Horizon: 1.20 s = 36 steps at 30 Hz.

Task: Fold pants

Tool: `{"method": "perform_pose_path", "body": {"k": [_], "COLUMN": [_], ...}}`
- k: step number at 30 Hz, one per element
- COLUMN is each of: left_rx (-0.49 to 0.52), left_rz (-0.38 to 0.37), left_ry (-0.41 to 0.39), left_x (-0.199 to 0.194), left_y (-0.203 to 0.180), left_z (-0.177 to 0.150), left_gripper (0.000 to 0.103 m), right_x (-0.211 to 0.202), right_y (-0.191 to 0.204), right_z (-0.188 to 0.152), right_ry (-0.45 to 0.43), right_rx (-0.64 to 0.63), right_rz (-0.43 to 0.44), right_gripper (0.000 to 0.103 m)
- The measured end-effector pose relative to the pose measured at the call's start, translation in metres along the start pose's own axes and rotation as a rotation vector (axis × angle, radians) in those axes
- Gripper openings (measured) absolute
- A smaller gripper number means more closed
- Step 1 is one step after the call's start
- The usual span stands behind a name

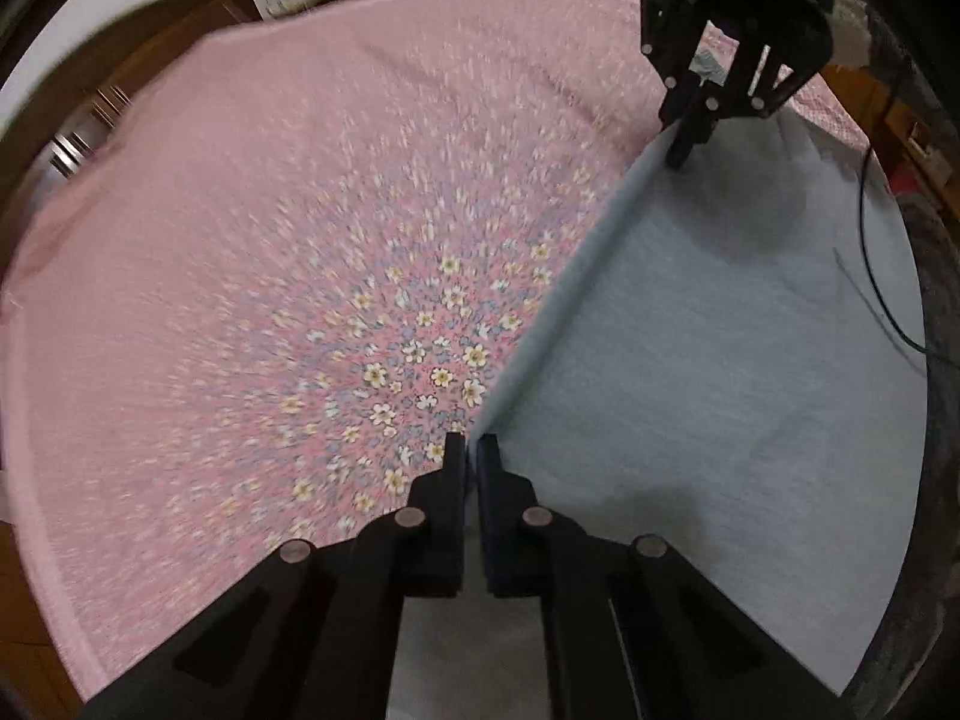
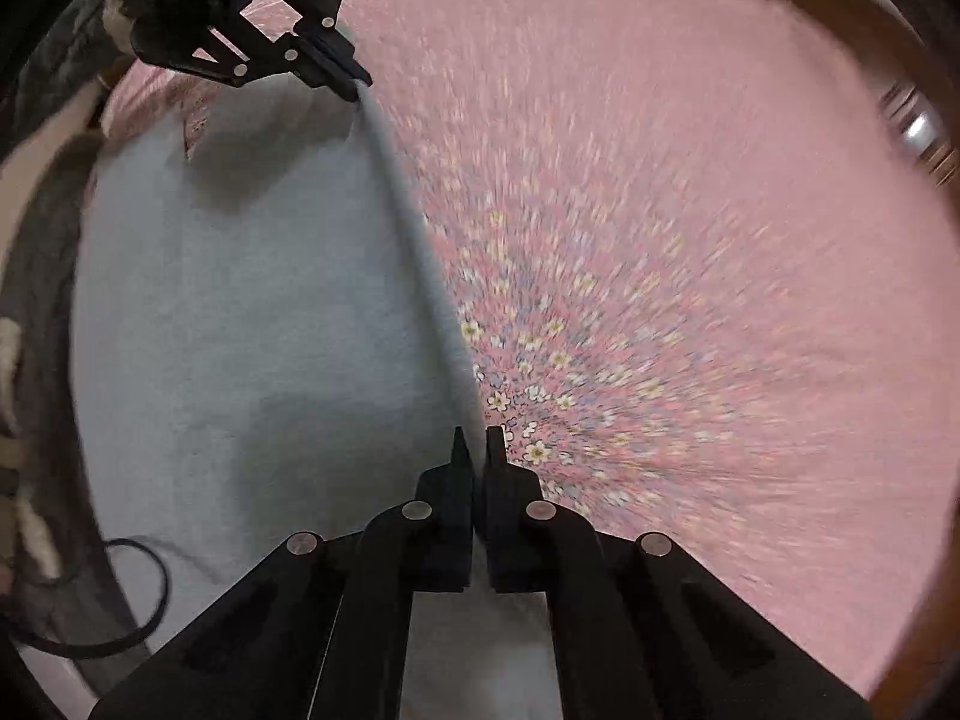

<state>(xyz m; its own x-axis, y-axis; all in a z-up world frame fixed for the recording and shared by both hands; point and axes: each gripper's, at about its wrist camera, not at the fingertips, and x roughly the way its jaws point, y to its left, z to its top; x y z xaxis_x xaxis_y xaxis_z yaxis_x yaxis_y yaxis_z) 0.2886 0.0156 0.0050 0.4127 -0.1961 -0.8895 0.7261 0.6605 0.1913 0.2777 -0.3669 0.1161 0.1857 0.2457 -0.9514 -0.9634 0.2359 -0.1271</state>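
Note:
The pants (image 1: 720,360) are pale grey-blue cloth spread over a pink flowered sheet (image 1: 270,240). One straight edge of the pants runs taut between my two grippers. My left gripper (image 1: 472,441) is shut on the near end of that edge in the left wrist view, with cloth pinched between its pads. My right gripper (image 1: 678,159) grips the far end of the edge there. In the right wrist view the right gripper (image 2: 478,435) is shut on the edge of the pants (image 2: 240,300), and the left gripper (image 2: 357,90) holds the far end.
The pink sheet (image 2: 690,240) covers a wide bed surface beyond the pants. Brown wooden furniture (image 1: 180,30) shows past its far edge. A black cable (image 2: 120,600) loops beside the pants near the bed's side, also seen as a cable (image 1: 870,240).

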Motion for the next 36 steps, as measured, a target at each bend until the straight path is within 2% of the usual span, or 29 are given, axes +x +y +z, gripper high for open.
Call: {"method": "perform_pose_path", "body": {"k": [3,5,8,9,11,14,16,17,19,20,22,23,26,29,33,36], "left_rx": [0.002,0.005,0.001,0.001,-0.019,-0.036,-0.044,-0.048,-0.056,-0.054,-0.036,-0.031,-0.009,-0.003,0.016,0.051], "left_rz": [0.07,0.122,0.19,0.212,0.236,0.25,0.253,0.252,0.25,0.248,0.256,0.254,0.239,0.229,0.227,0.234], "left_ry": [-0.045,-0.071,-0.069,-0.069,-0.066,-0.069,-0.066,-0.063,-0.058,-0.057,-0.043,-0.038,0.001,0.043,0.056,0.071], "left_x": [-0.035,-0.056,-0.08,-0.087,-0.099,-0.116,-0.122,-0.123,-0.124,-0.124,-0.121,-0.119,-0.108,-0.091,-0.086,-0.079], "left_y": [-0.02,-0.039,-0.073,-0.085,-0.106,-0.141,-0.161,-0.171,-0.19,-0.2,-0.224,-0.235,-0.259,-0.278,-0.289,-0.293], "left_z": [-0.004,-0.013,-0.025,-0.029,-0.04,-0.059,-0.074,-0.08,-0.091,-0.097,-0.11,-0.114,-0.127,-0.133,-0.133,-0.134], "left_gripper": [0.003,0.003,0.003,0.003,0.003,0.002,0.002,0.002,0.002,0.002,0.002,0.002,0.002,0.002,0.002,0.002], "right_x": [-0.039,-0.05,-0.055,-0.058,-0.047,-0.043,-0.029,-0.012,-0.01,0.009,0.019,0.03,0.05,0.064,0.071,0.079], "right_y": [0.043,0.07,0.117,0.133,0.165,0.202,0.226,0.231,0.253,0.267,0.282,0.289,0.307,0.317,0.323,0.357], "right_z": [-0.011,-0.017,-0.03,-0.037,-0.04,-0.063,-0.07,-0.065,-0.08,-0.077,-0.085,-0.078,-0.087,-0.097,-0.102,-0.127], "right_ry": [-0.046,-0.065,-0.072,-0.066,-0.055,-0.053,-0.05,-0.052,-0.058,-0.06,-0.064,-0.06,-0.033,-0.004,0.01,0.03], "right_rx": [-0.091,-0.151,-0.25,-0.275,-0.303,-0.327,-0.35,-0.36,-0.391,-0.398,-0.434,-0.453,-0.53,-0.579,-0.614,-0.653], "right_rz": [-0.2,-0.348,-0.549,-0.59,-0.61,-0.619,-0.662,-0.679,-0.732,-0.749,-0.807,-0.823,-0.864,-0.87,-0.874,-0.881], "right_gripper": [0.004,0.004,0.004,0.004,0.004,0.004,0.004,0.004,0.004,0.004,0.004,0.004,0.004,0.004,0.004,0.004]}}
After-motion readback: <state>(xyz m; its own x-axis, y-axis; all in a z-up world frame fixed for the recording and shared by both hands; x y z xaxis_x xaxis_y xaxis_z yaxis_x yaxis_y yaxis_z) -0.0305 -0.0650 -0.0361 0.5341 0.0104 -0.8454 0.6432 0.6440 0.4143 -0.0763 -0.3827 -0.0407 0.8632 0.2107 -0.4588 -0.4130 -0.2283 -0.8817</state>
